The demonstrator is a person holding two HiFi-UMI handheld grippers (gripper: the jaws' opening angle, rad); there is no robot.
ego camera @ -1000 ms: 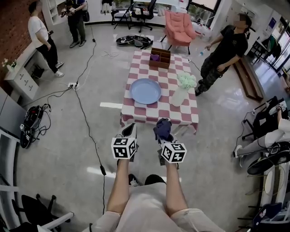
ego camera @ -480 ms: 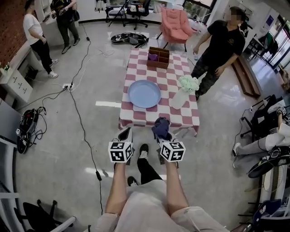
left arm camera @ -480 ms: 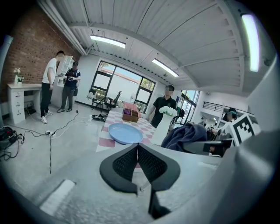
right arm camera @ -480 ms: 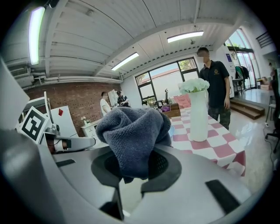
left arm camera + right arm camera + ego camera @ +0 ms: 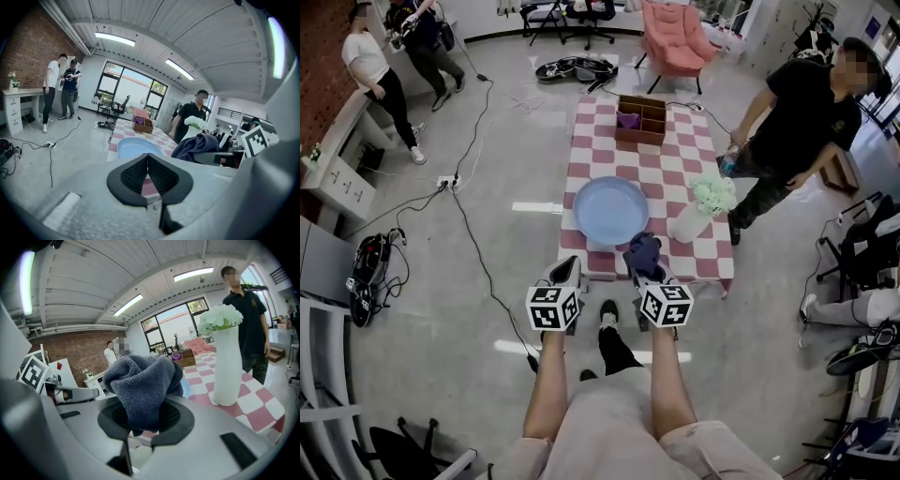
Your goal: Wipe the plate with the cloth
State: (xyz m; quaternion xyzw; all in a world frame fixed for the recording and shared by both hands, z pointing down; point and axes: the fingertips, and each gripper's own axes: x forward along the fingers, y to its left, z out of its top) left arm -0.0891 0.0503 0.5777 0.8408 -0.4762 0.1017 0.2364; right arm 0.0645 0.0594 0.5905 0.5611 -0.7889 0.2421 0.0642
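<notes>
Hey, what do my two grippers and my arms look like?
The left gripper and right gripper have grey bodies and black textured pads. Each carries a white cube with black square markers. The forearms are bare, with no sleeves showing.

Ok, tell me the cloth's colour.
The cloth is dark blue, clearest in the right gripper view.

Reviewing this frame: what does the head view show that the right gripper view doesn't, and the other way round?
Only the head view shows the whole blue plate on the checked table, and the person's forearms. Only the right gripper view shows the right gripper with jaws closed on the dark cloth, plus the ceiling lights. Both show the cloth, the white vase of flowers and the person in black.
</notes>
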